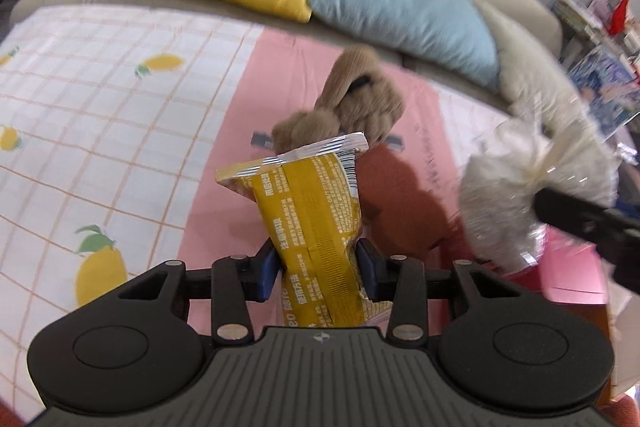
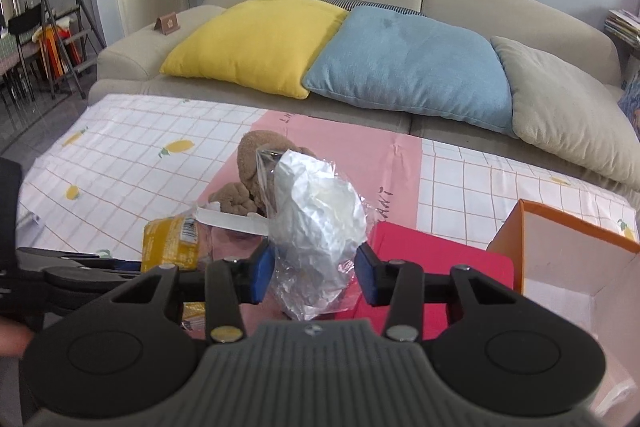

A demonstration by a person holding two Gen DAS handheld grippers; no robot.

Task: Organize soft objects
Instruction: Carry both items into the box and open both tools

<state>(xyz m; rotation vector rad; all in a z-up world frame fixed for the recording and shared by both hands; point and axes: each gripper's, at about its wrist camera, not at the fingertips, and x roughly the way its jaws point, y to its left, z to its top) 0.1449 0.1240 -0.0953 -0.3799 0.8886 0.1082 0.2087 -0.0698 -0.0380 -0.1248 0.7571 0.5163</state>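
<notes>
the left tongs (image 1: 320, 267) are clenched on a yellow snack packet (image 1: 316, 219), held upright above the pink part of the patterned cloth (image 1: 120, 107) over the tabletop. the right tongs (image 2: 316, 271) grasp a crinkled clear bag (image 2: 320, 223) of white stuffing, lifted above a red box (image 2: 440, 267). a brown plush toy (image 1: 352, 99) lies on the cloth just beyond both, and an open orange box (image 2: 568, 259) stands to the right.

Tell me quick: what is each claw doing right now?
Left claw: closed on the yellow packet.
Right claw: closed on the clear plastic bag with white stuffing.
</notes>
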